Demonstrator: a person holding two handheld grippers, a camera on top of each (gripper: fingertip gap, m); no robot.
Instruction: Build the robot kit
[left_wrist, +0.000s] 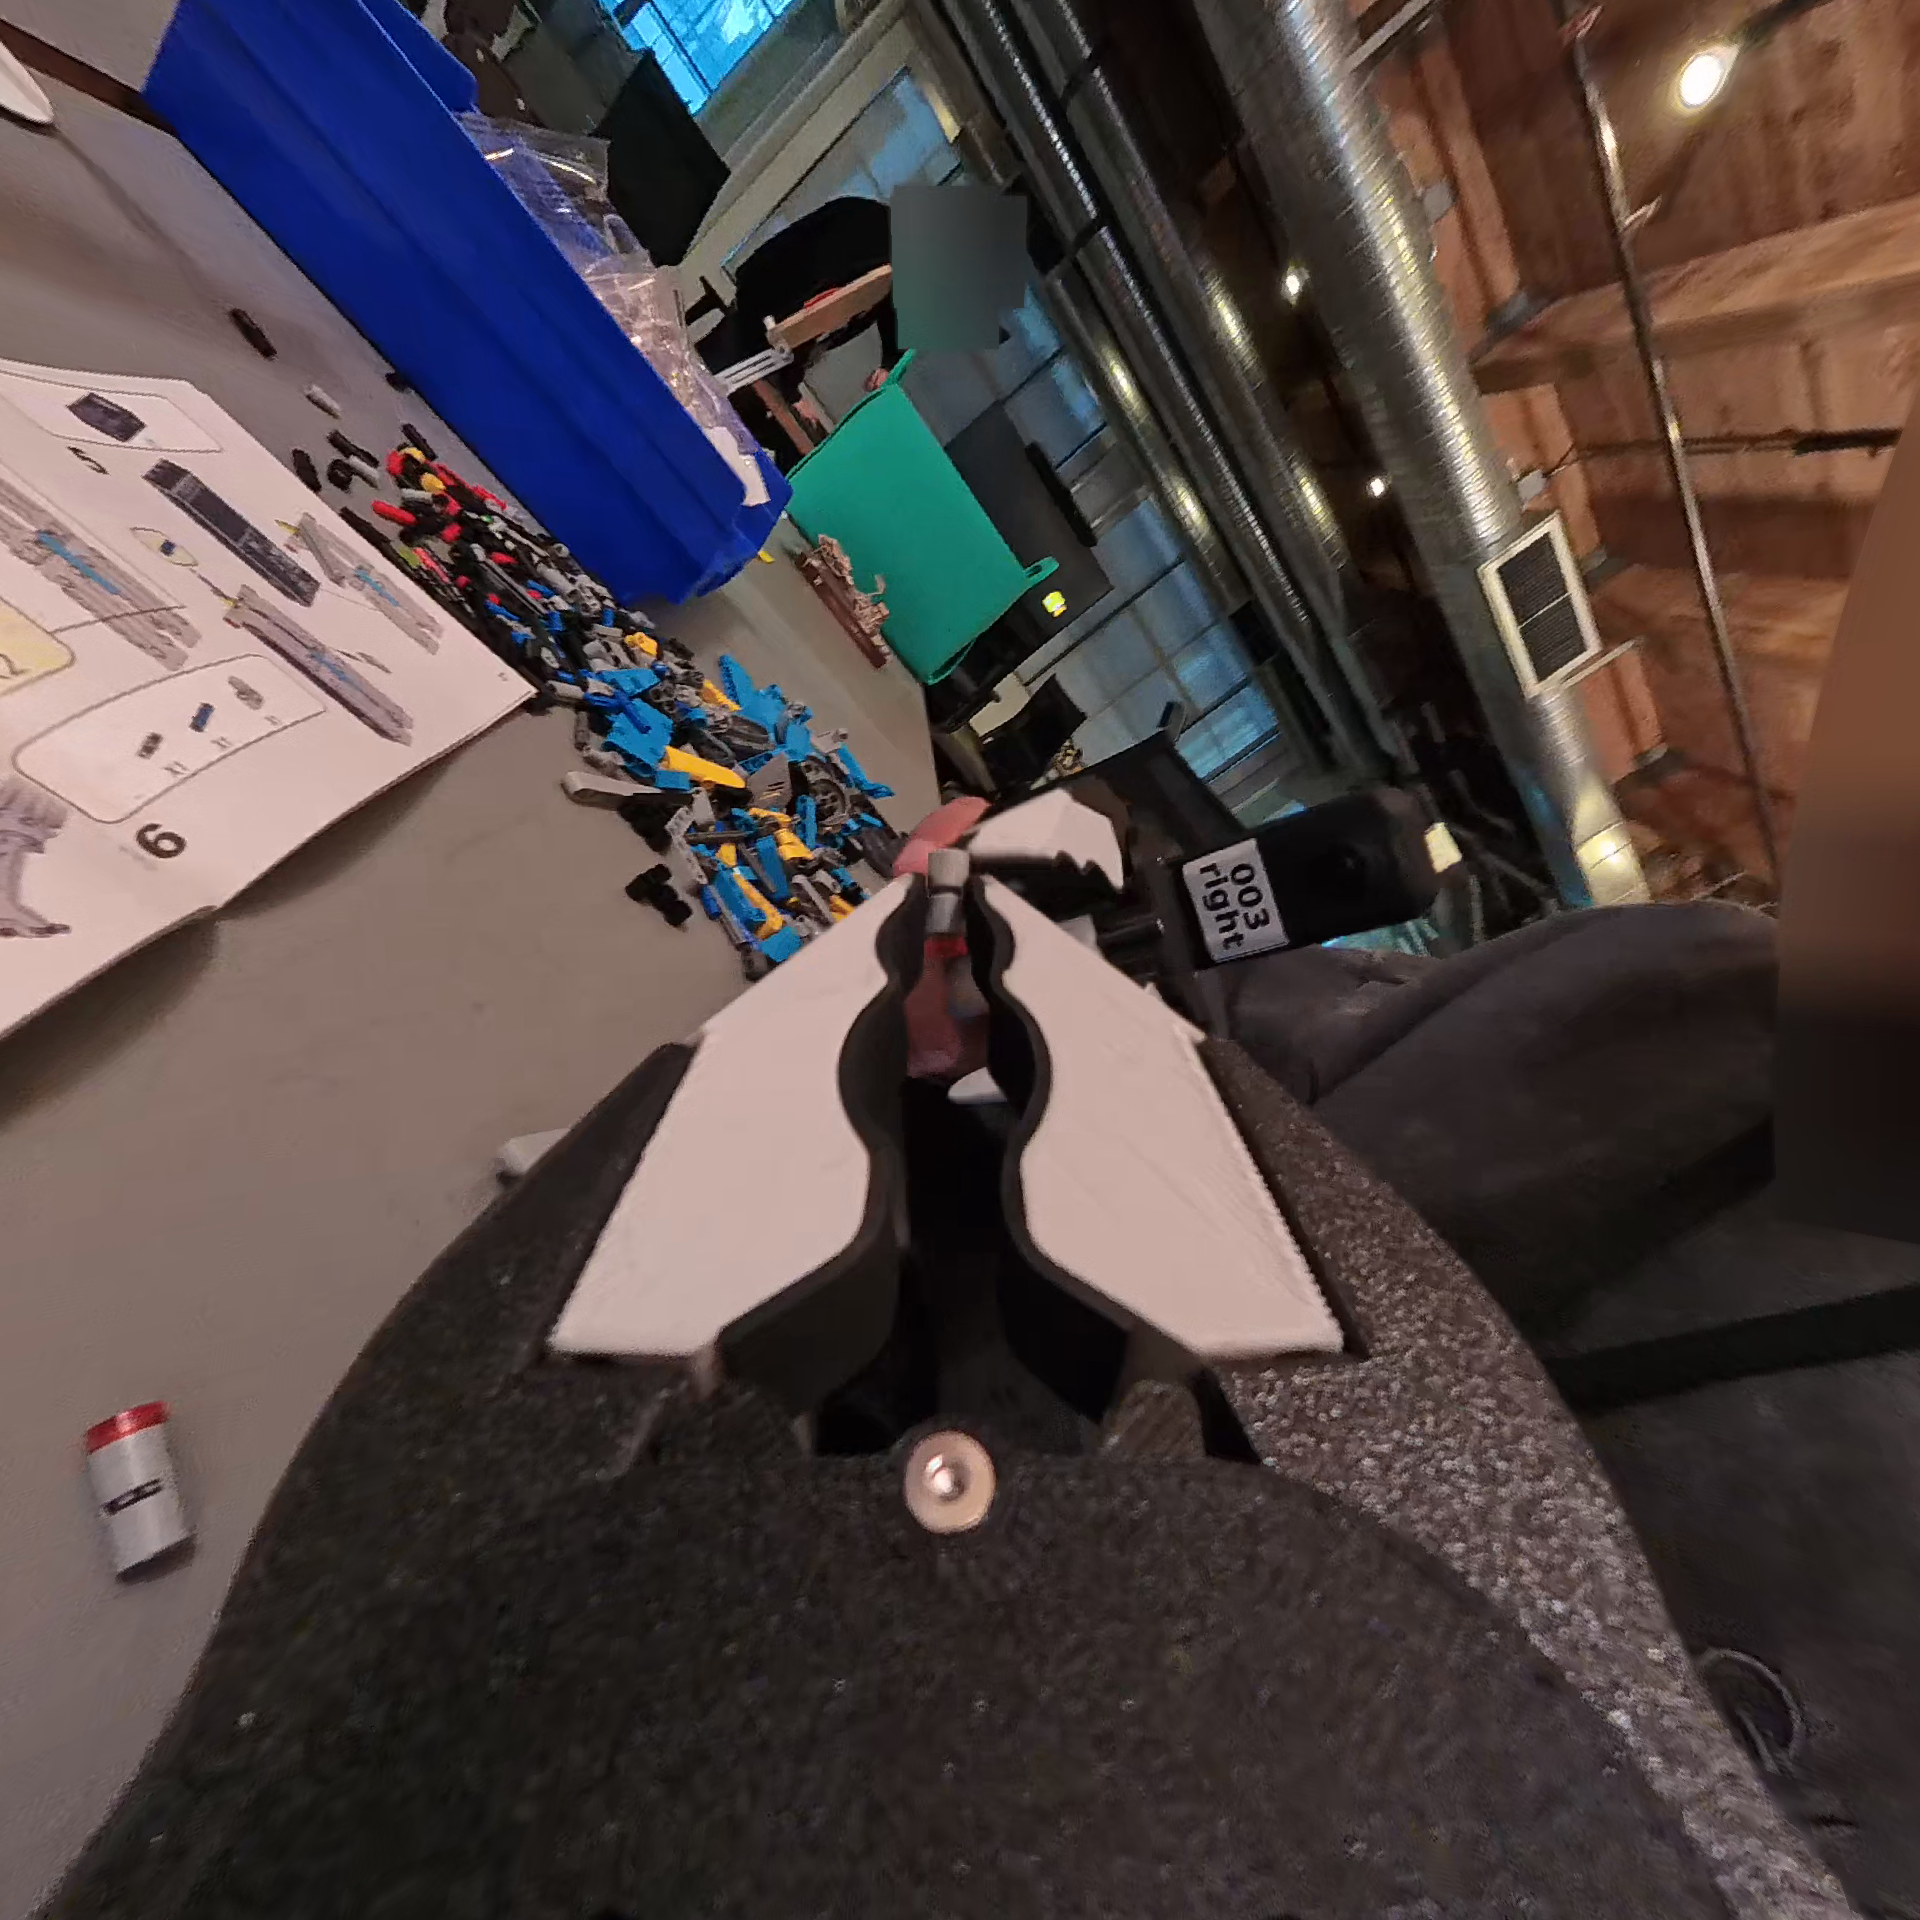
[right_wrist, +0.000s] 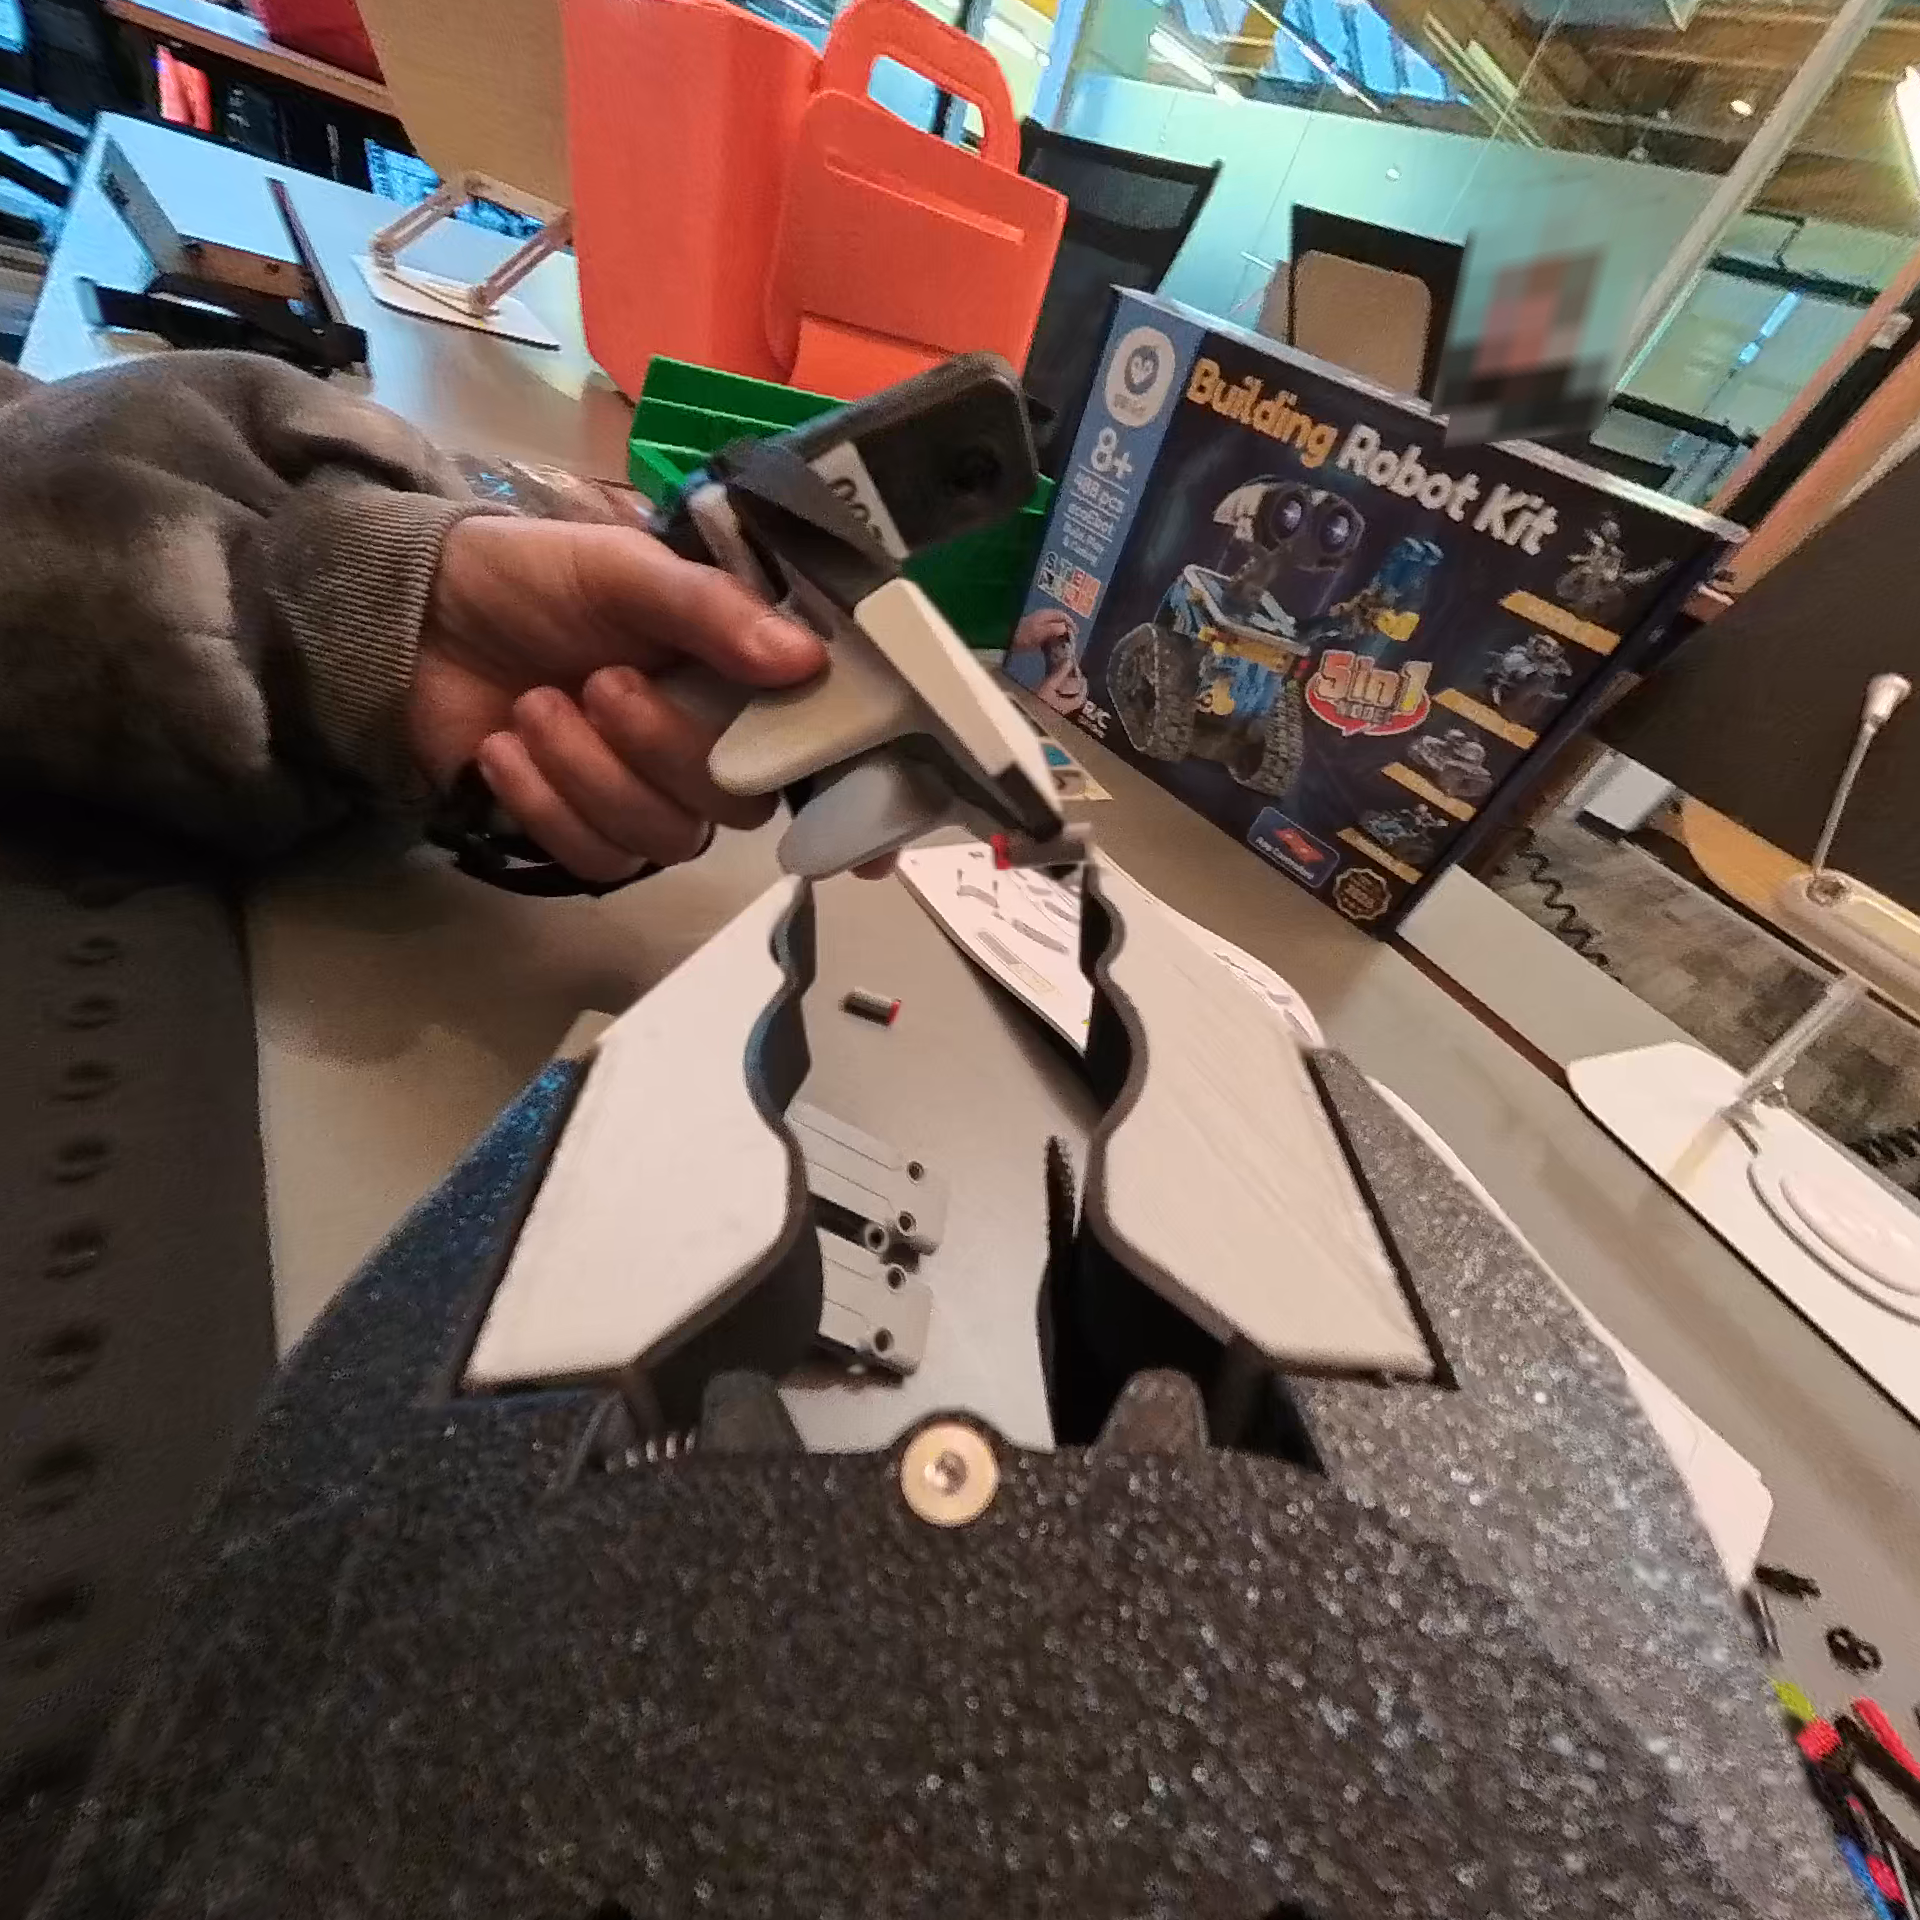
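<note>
My left gripper (left_wrist: 943, 902) is shut on a small grey pin with a red end (left_wrist: 945, 896) and holds it tilted above the grey table (left_wrist: 436, 1039). In the right wrist view a hand holds the left gripper (right_wrist: 1039, 844), with the pin (right_wrist: 1029, 847) at its tips, just above my right gripper's tips. My right gripper (right_wrist: 945, 891) is open and empty, its jaws wide apart. Through the gap I see a grey beam assembly (right_wrist: 868, 1247) and a small grey piece with a red end (right_wrist: 871, 1006) on the table. The right gripper's white fingers (left_wrist: 1044, 831) lie just beyond the pin.
An instruction booklet (left_wrist: 208, 644) lies on the table beside a pile of loose bricks (left_wrist: 707, 748). A blue bin (left_wrist: 447, 270) and a green bin (left_wrist: 914, 530) stand behind. A grey cylinder with a red cap (left_wrist: 135, 1486) lies nearby. A kit box (right_wrist: 1351, 644) and an orange bag (right_wrist: 790, 208) stand ahead. Less than 4 cm separates the two grippers' tips.
</note>
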